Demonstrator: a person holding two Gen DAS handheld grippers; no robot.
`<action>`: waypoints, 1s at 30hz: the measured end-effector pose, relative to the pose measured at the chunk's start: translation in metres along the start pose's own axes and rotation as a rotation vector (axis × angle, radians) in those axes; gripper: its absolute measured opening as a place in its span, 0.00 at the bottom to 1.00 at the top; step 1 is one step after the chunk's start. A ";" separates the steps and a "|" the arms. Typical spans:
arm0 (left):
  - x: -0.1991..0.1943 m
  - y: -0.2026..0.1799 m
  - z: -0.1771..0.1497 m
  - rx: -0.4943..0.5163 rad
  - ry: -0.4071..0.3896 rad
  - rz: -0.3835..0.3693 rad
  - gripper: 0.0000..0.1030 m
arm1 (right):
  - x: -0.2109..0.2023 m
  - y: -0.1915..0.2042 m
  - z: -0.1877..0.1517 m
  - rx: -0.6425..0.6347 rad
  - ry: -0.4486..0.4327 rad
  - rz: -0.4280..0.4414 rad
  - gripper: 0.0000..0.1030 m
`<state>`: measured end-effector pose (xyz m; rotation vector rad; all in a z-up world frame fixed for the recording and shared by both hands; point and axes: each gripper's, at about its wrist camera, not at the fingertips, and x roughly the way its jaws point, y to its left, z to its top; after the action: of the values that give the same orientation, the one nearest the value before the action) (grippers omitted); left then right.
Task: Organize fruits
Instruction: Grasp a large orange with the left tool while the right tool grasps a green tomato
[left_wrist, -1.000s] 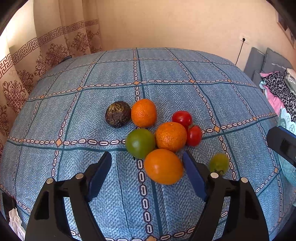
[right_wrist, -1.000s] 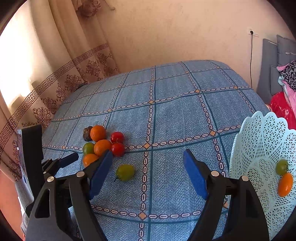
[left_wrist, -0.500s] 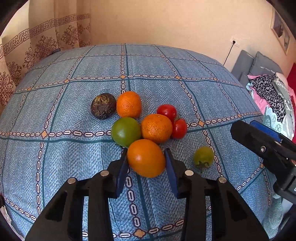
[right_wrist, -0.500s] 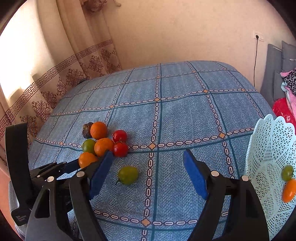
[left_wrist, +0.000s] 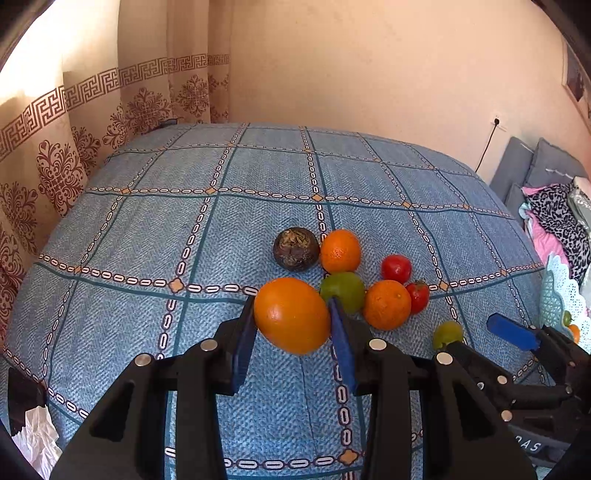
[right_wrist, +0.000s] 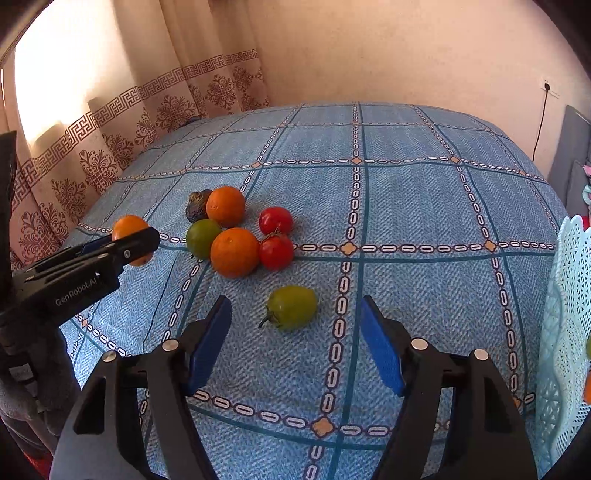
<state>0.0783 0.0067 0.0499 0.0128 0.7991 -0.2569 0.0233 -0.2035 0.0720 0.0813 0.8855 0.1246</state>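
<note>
Both black two-finger grippers with blue pads work over a bed covered in a blue checked bedspread (right_wrist: 424, 206). Clamped between the pads of the left gripper (left_wrist: 291, 325) is a large smooth orange fruit (left_wrist: 291, 315), held clear of the cloth beside the remaining pile. That pile holds a dark wrinkled round fruit (left_wrist: 296, 249), a small orange mandarin (left_wrist: 340, 250), a round green fruit (left_wrist: 345, 291), a larger orange mandarin (left_wrist: 386, 304) and two red tomatoes (right_wrist: 276, 236), all touching or nearly so. Spread wide with nothing between its pads, the right gripper (right_wrist: 295, 332) hovers low over an oval green tomato with a stem (right_wrist: 291, 307), which lies alone on the bedspread, apart from the pile. At the right edge stands a pale blue lattice plastic basket (right_wrist: 569, 295), with a little orange and green showing inside it.
</note>
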 end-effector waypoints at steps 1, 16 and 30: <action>-0.001 0.002 -0.001 -0.003 -0.002 -0.001 0.38 | 0.002 0.001 0.000 -0.005 0.005 0.003 0.64; 0.005 0.000 -0.006 -0.004 0.016 -0.024 0.38 | 0.019 0.007 -0.005 -0.037 0.029 -0.019 0.34; 0.010 -0.006 -0.010 0.016 0.023 -0.019 0.38 | 0.015 0.006 -0.003 -0.019 0.032 -0.020 0.37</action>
<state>0.0763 -0.0002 0.0368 0.0228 0.8204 -0.2816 0.0303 -0.1949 0.0597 0.0526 0.9165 0.1156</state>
